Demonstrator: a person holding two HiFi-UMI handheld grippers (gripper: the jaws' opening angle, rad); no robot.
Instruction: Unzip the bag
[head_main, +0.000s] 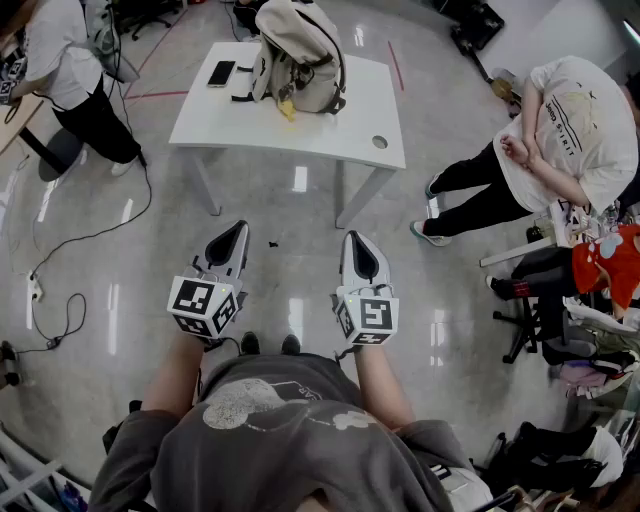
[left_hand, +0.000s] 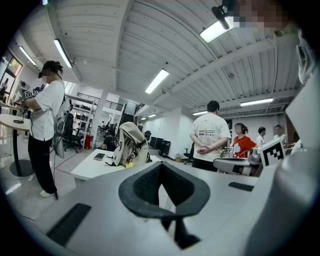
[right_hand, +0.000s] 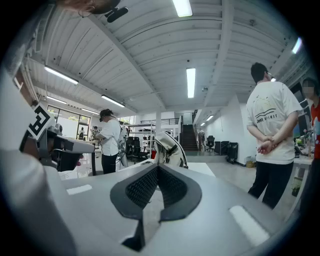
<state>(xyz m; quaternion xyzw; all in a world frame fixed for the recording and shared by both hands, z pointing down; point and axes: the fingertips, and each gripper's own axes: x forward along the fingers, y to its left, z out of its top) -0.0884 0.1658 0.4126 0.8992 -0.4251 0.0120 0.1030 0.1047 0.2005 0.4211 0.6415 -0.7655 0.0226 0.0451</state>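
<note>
A beige backpack (head_main: 299, 54) stands upright on the white table (head_main: 330, 128) far ahead of me, with a small yellow tag at its front. It also shows in the left gripper view as the backpack (left_hand: 128, 144) and in the right gripper view as the backpack (right_hand: 169, 147). My left gripper (head_main: 238, 228) and right gripper (head_main: 353, 238) are held side by side near my body, well short of the table. Both are shut with nothing between the jaws. The same holds for the left gripper (left_hand: 161, 167) and the right gripper (right_hand: 158, 169) in their own views.
A phone (head_main: 222, 73) and a dark flat item lie on the table left of the bag. A person in a white shirt (head_main: 572, 130) stands at the right, another person (head_main: 62, 60) at the far left. Cables (head_main: 70, 250) trail over the floor at left. Chairs and clutter (head_main: 580, 300) stand at right.
</note>
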